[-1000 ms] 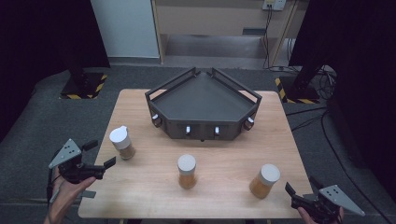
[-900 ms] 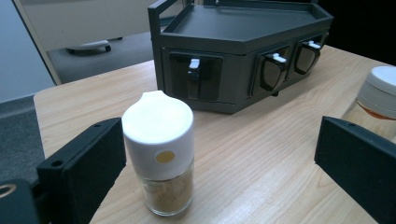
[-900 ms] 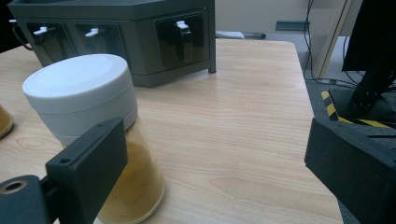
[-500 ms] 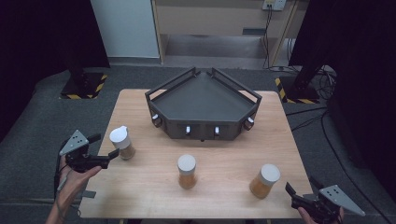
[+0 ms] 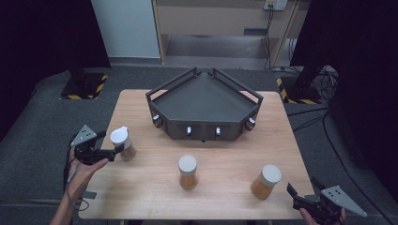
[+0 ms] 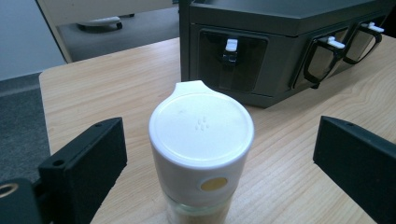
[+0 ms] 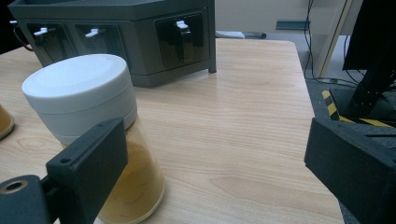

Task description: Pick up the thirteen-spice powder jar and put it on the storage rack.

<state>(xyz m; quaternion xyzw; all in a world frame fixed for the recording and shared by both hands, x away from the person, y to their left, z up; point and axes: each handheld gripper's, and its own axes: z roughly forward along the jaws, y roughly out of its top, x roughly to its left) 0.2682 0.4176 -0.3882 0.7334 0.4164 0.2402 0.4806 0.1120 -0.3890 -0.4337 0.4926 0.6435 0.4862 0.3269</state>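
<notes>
Nothing is lifted yet: all three spice jars stand on the wooden table (image 5: pixel 225 154), the dark tray (image 5: pixel 204 101) at upper centre empty. The left gripper (image 5: pixel 117 149) spreads its jaws around the left-hand jar (image 5: pixel 122 143) without touching; the right gripper (image 5: pixel 300 196), lower right, is also agape beside its jar (image 5: pixel 265 182)

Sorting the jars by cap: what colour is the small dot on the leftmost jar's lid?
Yellow-gold dot on the white lid; the left gripper view shows it best.

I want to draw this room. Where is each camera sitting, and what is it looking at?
High view: above the person's side, facing forward and down on the table; a hand and both grippers show.
Left gripper view: rides the left gripper, facing the left jar; both jaws show.
Right gripper view: rides the right gripper, facing the right jar; jaws show.
All three share the dark tray.
</notes>
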